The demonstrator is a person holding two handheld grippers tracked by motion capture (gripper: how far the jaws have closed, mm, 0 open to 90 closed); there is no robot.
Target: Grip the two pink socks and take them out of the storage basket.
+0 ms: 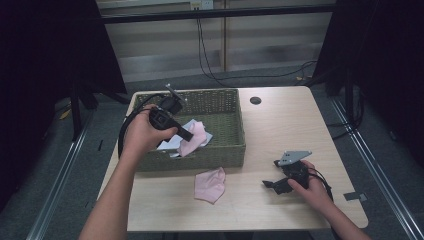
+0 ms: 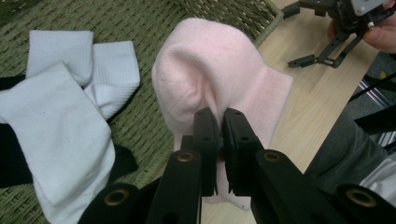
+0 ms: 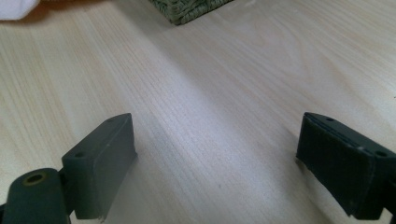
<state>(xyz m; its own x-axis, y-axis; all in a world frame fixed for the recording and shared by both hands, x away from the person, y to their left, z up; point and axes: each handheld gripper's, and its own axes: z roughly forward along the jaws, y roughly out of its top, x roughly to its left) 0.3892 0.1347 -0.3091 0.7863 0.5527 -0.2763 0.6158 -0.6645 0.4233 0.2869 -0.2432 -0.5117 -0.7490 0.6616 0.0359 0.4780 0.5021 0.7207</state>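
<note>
1. Left gripper [image 2: 217, 140] clamps a pink sock [image 2: 210, 74], held over the wicker basket [image 1: 220, 150] (white socks [image 2: 70, 121] inside).
2. Right gripper [image 3: 215, 163] rests spread wide on the table [image 1: 280, 125].
3. Second pink sock [image 1: 211, 184] lies just outside the basket.

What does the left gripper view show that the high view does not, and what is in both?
Left gripper view alone: the left gripper has its jaws shut on the pink sock, and a black sock lies under the white socks.

High view alone: a second pink sock on the table, before the basket.

Both: the green woven basket, the white socks, the held sock, and the right gripper, open.
</note>
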